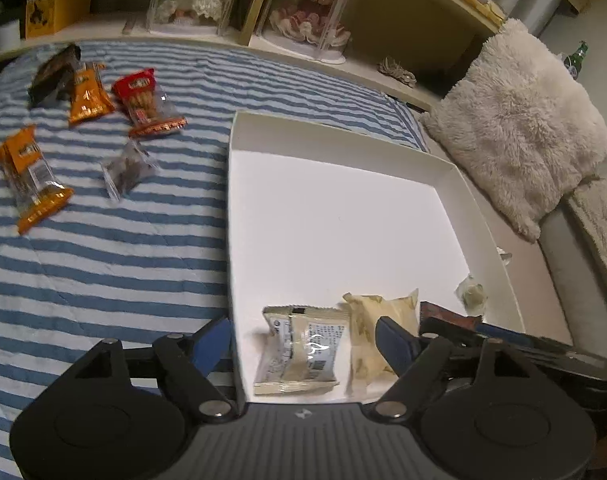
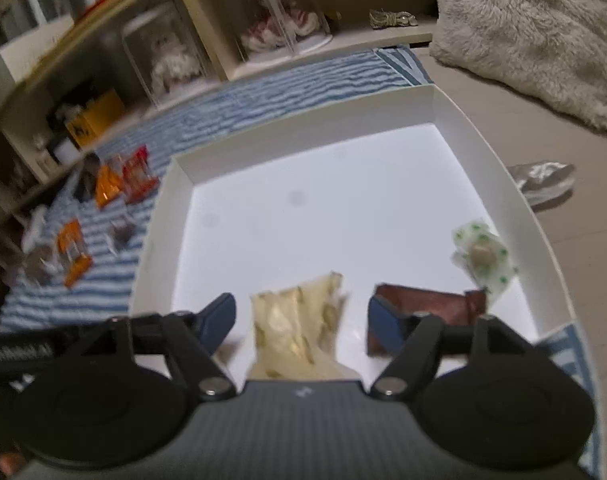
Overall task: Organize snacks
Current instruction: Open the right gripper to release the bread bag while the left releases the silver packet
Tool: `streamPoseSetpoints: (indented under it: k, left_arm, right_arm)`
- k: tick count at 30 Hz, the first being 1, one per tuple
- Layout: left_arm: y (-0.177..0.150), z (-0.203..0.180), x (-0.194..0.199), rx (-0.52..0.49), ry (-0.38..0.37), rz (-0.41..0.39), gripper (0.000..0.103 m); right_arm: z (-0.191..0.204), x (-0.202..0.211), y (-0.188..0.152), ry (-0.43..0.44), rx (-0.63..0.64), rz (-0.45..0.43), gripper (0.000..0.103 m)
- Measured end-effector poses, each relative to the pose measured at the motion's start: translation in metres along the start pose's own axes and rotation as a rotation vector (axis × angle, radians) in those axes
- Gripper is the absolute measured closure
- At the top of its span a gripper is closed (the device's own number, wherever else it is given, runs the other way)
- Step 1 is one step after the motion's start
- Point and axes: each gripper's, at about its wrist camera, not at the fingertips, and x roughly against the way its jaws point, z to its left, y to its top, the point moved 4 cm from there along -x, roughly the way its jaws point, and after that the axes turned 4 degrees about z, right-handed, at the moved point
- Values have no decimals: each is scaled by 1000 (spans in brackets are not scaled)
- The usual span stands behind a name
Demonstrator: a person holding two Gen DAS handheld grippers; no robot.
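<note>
A white shallow box lies on the striped bedspread. Inside it lie a grey-white printed packet, a cream packet, a brown packet and a small green-dotted clear wrapper. My left gripper is open over the grey-white packet at the box's near-left corner. My right gripper is open with the cream packet lying between its fingers. Loose on the bedspread lie two orange packets, a red packet, a dark packet and a clear-wrapped dark snack.
A fluffy cream pillow lies right of the box. A wooden shelf with two clear doll cases runs along the far edge of the bed. A grey shoe lies on the floor beyond the box's right wall.
</note>
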Motion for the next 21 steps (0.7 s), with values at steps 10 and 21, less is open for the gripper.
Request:
streamPoseSetpoints:
  k: [10,21]
  left_arm:
    - [-4,13,8,-16,63,17,4]
    - [-14,25,21,-69,117,48,0]
  right_arm:
    - [5,19,-9,-77,30,4,1]
    - [19,36,-19,-156,69,-5,1]
